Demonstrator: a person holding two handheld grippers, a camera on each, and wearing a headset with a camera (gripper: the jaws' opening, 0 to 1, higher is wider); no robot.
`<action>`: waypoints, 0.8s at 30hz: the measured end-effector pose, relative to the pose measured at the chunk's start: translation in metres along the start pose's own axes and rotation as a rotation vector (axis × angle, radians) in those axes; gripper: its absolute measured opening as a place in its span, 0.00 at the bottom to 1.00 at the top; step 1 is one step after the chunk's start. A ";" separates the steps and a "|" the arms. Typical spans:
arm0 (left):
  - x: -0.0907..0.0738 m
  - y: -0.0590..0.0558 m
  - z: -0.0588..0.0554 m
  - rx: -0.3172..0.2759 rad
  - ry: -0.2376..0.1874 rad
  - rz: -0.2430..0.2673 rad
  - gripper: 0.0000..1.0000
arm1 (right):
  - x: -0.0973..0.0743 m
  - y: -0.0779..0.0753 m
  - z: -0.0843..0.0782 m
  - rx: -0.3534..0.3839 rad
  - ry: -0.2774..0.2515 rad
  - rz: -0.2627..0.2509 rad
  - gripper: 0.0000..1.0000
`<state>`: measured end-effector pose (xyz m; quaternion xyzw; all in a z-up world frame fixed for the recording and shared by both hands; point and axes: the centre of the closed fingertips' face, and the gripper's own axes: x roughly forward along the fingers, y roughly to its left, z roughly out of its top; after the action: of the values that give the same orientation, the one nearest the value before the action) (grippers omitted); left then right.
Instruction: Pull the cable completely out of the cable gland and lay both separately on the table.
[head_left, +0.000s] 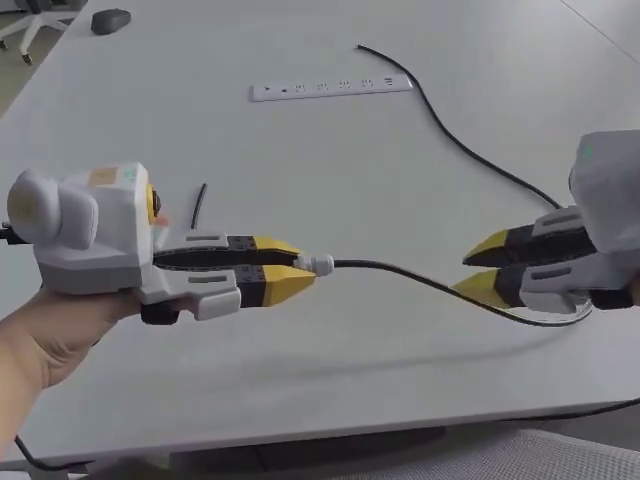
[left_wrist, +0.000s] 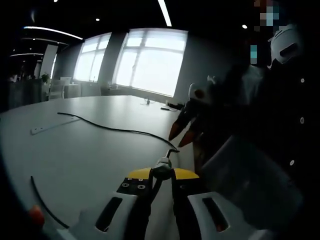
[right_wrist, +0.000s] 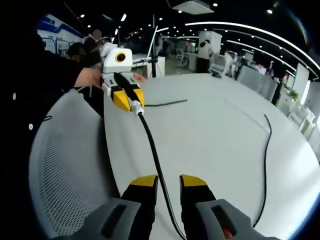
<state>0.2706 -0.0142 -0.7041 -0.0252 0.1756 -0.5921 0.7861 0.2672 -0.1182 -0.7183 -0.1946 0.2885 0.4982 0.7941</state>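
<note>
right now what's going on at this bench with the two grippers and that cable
A person holds a gripper in each hand over the white table. The left gripper is clamped on the white cable gland, and the black cable runs out of it toward the right gripper. That gripper's jaws are open with the cable passing between them, not gripped. The cable is still in the gland.

This is an open-plan office. A long white meeting table (head_left: 300, 180) carries a white power strip (head_left: 331, 88) and a grey computer mouse (head_left: 110, 19), with a swivel chair's wheeled base (head_left: 25, 30) beside it. The left gripper view shows tall windows (left_wrist: 150, 60) and ceiling strip lights (left_wrist: 164, 12). The right gripper view shows a grey mesh chair back (right_wrist: 65, 170) and people (right_wrist: 205, 50) standing among further desks.
</note>
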 end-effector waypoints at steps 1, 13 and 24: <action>0.001 0.000 0.000 -0.002 0.001 -0.001 0.15 | 0.003 0.004 0.010 -0.045 -0.017 0.007 0.16; 0.003 -0.008 0.003 0.010 -0.002 -0.009 0.15 | 0.033 0.042 0.058 -0.245 -0.058 0.096 0.08; 0.003 -0.011 0.003 0.017 0.002 -0.015 0.15 | 0.049 0.042 0.052 -0.317 0.000 0.097 0.02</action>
<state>0.2620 -0.0207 -0.6988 -0.0191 0.1713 -0.5995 0.7816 0.2596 -0.0357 -0.7121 -0.3033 0.2150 0.5753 0.7286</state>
